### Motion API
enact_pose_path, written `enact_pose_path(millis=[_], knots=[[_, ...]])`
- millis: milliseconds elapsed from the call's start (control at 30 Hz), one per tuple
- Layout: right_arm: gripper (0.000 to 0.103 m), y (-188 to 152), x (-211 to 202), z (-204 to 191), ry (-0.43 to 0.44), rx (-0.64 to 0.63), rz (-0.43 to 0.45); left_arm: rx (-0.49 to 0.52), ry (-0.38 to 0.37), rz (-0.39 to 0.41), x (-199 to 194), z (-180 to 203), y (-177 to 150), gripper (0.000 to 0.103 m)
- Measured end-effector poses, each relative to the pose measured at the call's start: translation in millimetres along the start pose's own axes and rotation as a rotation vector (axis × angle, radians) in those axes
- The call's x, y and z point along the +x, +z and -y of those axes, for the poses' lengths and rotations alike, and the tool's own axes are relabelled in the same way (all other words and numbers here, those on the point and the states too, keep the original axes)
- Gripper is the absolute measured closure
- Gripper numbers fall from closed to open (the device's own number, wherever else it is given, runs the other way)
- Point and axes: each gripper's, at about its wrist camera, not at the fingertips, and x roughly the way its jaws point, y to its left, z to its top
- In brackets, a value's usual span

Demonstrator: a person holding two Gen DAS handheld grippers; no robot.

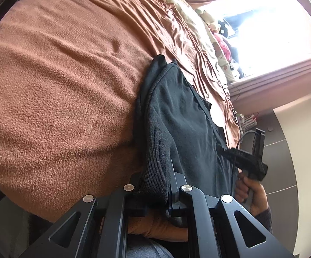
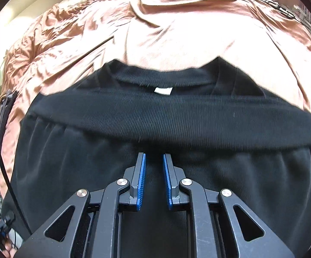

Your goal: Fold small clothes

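Clamping a thick fold of the black ribbed-knit garment at the bottom centre of its view, the left gripper has its jaws together on the cloth. In the other view the right gripper has its blue-padded jaws a little apart and empty, low in the frame over the same garment, which lies on the rust-brown bed cover. Risks: one-sided pulling could drag the garment and undo the folded band; the right jaws could pinch the cover beneath; the white label end, farther up, may skew.
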Motion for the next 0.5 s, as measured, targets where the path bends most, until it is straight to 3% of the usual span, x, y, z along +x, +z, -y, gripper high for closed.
enact_pose_path(millis=[267,500], knots=[[0.09,17,11,5,0.036,0.052,-0.028,-0.033,-0.01,-0.018,2,-6,2,0.091],[0.09,2,-20,3,0.092,0.046,-0.006,-0.011,-0.044,-0.024,0,-2,4,0.091]])
